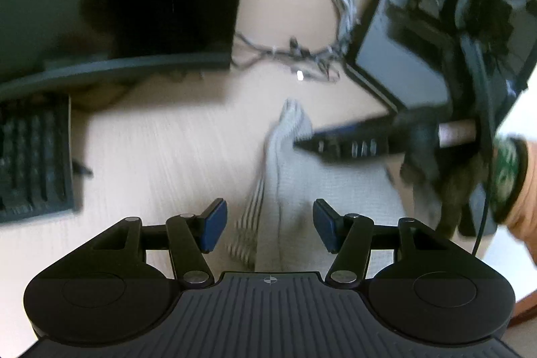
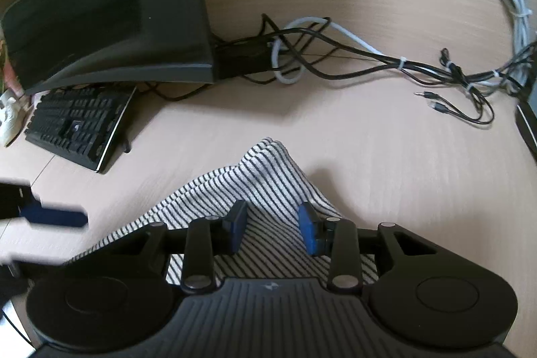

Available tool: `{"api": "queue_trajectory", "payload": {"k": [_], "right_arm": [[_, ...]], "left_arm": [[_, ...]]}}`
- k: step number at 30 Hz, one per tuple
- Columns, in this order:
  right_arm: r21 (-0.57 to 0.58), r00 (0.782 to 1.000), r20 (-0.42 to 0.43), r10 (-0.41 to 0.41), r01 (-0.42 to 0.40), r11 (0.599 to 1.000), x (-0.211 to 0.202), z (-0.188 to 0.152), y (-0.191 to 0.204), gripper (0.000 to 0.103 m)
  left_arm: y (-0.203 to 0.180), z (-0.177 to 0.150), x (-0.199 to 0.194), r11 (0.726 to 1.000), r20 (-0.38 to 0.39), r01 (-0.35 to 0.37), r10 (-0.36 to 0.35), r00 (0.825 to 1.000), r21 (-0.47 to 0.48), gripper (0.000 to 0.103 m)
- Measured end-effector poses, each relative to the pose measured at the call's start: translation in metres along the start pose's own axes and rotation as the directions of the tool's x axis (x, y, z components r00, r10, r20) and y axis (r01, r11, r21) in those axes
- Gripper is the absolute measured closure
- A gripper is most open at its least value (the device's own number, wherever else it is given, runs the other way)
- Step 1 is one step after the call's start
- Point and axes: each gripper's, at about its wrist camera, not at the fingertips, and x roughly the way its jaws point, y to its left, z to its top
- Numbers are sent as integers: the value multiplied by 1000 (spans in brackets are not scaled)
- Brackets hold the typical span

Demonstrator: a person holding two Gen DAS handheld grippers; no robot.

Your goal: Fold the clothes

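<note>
Right wrist view shows the striped cloth (image 2: 268, 187) bunched on the desk (image 2: 386, 156) beneath and ahead of the spread, empty right gripper (image 2: 273, 225), the left gripper (image 1: 268, 223) likewise spread; soft and light, best pinched at an edge.

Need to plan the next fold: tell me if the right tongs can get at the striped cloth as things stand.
Probably yes. The right tongs hang open right over the striped cloth, and nothing lies between them. The keyboard and cables sit well clear on the desk.
</note>
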Motion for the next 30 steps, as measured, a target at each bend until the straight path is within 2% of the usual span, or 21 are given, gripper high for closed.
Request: {"api": "queue_trajectory", "payload": {"k": [2, 5, 8, 10, 12, 15, 20, 25, 29, 30], "right_arm": [[-3, 1000, 3, 16, -16, 1000, 1, 0, -1, 69], [4, 999, 4, 44, -44, 999, 0, 1, -7, 69], [2, 998, 13, 66, -66, 998, -5, 2, -13, 66], [9, 997, 54, 54, -54, 998, -22, 1, -16, 57], [16, 995, 94, 41, -42, 999, -39, 0, -19, 41], [31, 988, 154, 8, -13, 999, -68, -8, -20, 26], [101, 995, 85, -51, 42, 994, -83, -39, -26, 26], [279, 1000, 4, 6, -7, 960, -61, -57, -41, 26], [324, 996, -12, 84, -76, 943, -41, -53, -48, 27], [347, 994, -19, 112, -98, 933, -36, -51, -51, 31]], "left_arm": [[-5, 8, 10, 1000, -14, -1, 1, 1000, 18, 41], [-12, 11, 39, 999, -78, -20, 24, 997, 49, 42], [-12, 9, 62, 999, -128, -26, 31, 991, 40, 38], [-10, 10, 68, 999, -139, -22, 25, 990, 23, 36], [-8, 11, 70, 999, -145, -24, 28, 989, 23, 32], [-4, 7, 69, 1000, -142, -23, 23, 990, 2, 30], [0, -1, 65, 999, -131, -20, 14, 991, -43, 30], [3, -8, 62, 996, -120, -17, 6, 993, -88, 30], [4, -12, 59, 993, -111, -34, 22, 994, -109, 31], [4, -14, 57, 993, -109, -40, 28, 994, -113, 31]]}}
